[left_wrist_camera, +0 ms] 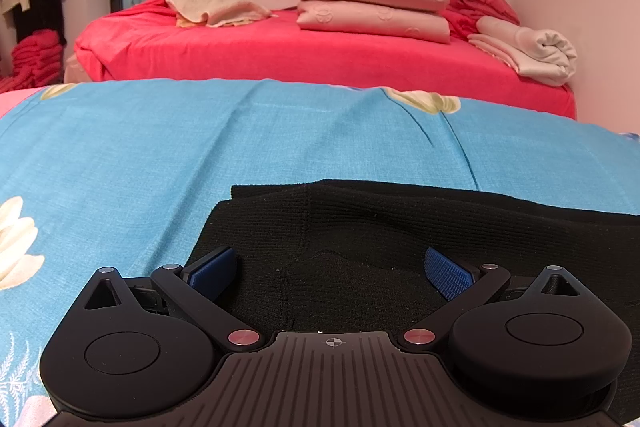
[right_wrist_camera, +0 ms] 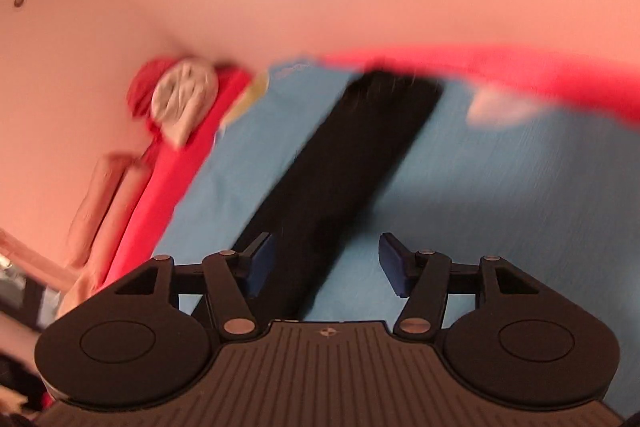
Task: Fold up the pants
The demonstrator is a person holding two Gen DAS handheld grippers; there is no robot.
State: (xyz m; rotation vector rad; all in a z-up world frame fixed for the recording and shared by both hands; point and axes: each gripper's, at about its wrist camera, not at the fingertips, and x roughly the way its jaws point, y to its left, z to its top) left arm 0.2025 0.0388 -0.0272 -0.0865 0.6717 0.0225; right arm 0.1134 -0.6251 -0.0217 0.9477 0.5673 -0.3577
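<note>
My black pants (left_wrist_camera: 420,227) lie lengthwise-doubled on the blue bedsheet (left_wrist_camera: 140,155); crosswise folds remain. My left tongs (left_wrist_camera: 332,269) and right tongs (right_wrist_camera: 326,263) gape wide, holding nothing.

A bed covered by a blue woven sheet printed with cream flowers (left_wrist_camera: 140,147) carries black knitted pants (left_wrist_camera: 400,227), which lie flat on it and run as a long dark strip toward its far edge (right_wrist_camera: 360,155). Beyond that edge a red-sheeted bed (left_wrist_camera: 280,51) holds two stacked pink folded quilts (left_wrist_camera: 372,3), a beige towel (left_wrist_camera: 216,7) and a rolled white cloth (left_wrist_camera: 536,51).
</note>
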